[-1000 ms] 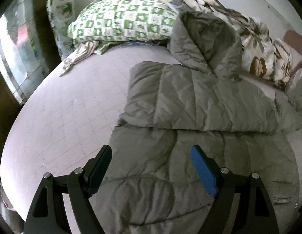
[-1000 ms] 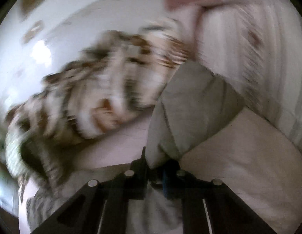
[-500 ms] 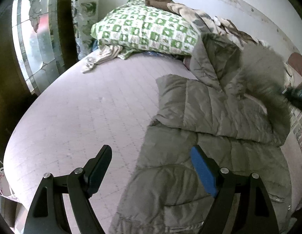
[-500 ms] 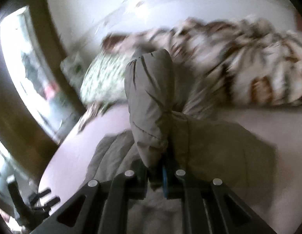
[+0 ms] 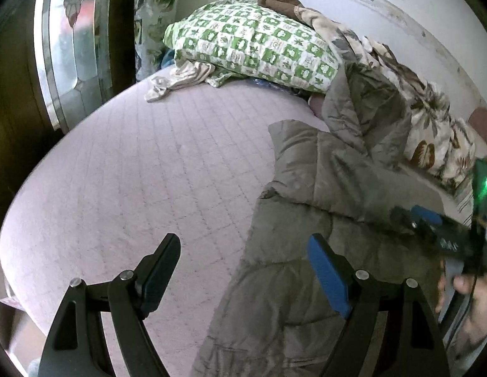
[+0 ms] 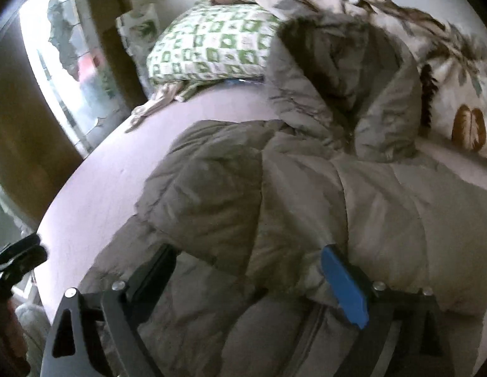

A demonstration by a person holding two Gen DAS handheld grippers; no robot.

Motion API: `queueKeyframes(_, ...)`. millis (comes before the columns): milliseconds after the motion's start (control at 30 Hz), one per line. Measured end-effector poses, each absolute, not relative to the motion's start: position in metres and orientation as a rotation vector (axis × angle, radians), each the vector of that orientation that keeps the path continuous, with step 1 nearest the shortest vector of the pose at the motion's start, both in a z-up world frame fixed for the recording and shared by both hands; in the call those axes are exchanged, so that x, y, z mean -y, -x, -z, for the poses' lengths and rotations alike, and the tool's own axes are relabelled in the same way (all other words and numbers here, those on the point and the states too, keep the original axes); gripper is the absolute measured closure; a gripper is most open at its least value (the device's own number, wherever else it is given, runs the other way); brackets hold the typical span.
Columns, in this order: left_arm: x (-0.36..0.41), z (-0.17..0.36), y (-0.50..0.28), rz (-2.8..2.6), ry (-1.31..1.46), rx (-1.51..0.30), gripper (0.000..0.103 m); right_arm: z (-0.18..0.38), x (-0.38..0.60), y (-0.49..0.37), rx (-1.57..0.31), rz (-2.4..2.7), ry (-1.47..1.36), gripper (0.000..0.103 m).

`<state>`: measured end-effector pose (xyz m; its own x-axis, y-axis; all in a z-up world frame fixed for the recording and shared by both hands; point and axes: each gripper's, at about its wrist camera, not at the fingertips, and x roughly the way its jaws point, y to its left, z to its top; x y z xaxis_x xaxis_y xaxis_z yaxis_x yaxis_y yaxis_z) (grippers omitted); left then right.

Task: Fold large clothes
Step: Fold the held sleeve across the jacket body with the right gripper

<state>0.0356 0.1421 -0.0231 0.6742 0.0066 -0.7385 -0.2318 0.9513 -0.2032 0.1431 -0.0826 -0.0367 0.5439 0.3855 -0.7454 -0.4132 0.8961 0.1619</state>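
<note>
2 claws are in view, both spread wide and holding nothing. Left claw (image 5: 243, 270) hovers over the left hem edge of the jacket (image 5: 306, 282), 1 finger above bare bed (image 5: 149, 172), the other above fabric. Right claw (image 6: 252, 279) hovers low over the jacket (image 6: 306, 213), near a sleeve (image 6: 384, 220) lying folded across the body. The jacket lies flat along the right part of the bed, hood (image 6: 347, 88) raised at the far end against the pillow (image 6: 212, 50) and blanket (image 6: 447, 72).

Risks, judged from this layout:
- Puffy quilting may spring back and unfold the sleeve.
- A shallow pinch may catch 1 layer only, dragging the top layer askew.
- The hood may snag the blanket during the next fold.
</note>
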Motion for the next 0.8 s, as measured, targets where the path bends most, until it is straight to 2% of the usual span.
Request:
queueKeyframes(300, -0.086, 0.023, -0.107, 0.006, 0.278, -0.911, 0.020, 0.010, 0.175, -0.126, -0.851, -0.352, -0.108, 0.008)
queueKeyframes(533, -0.034, 0.037, -0.176, 0.080, 0.250, -0.975, 0.020, 0.033, 0.292, -0.151, -0.881, -0.101, -0.329, 0.008)
queueKeyframes(567, -0.027, 0.044, -0.185, 0.079, 0.243, -0.990, 0.024, 0.037, 0.302, -0.156, -0.887, -0.078, -0.346, 0.008)
queueKeyframes(600, -0.020, 0.053, -0.194, 0.071, 0.224, -1.020, 0.044, 0.041, 0.310, -0.161, -0.891, -0.062, -0.358, 0.008)
queueKeyframes(633, -0.015, 0.060, -0.200, 0.075, 0.216, -1.050, 0.058, 0.044, 0.313, -0.166, -0.893, -0.055, -0.365, 0.008)
queueKeyframes(733, -0.009, 0.065, -0.205, 0.053, 0.193, -1.043, 0.068, 0.053, 0.318, -0.184, -0.915, -0.034, -0.367, 0.008)
queueKeyframes(800, -0.011, 0.055, -0.199, 0.069, 0.153, -1.000, 0.082, 0.057, 0.315, -0.195, -0.935, -0.030, -0.349, 0.008)
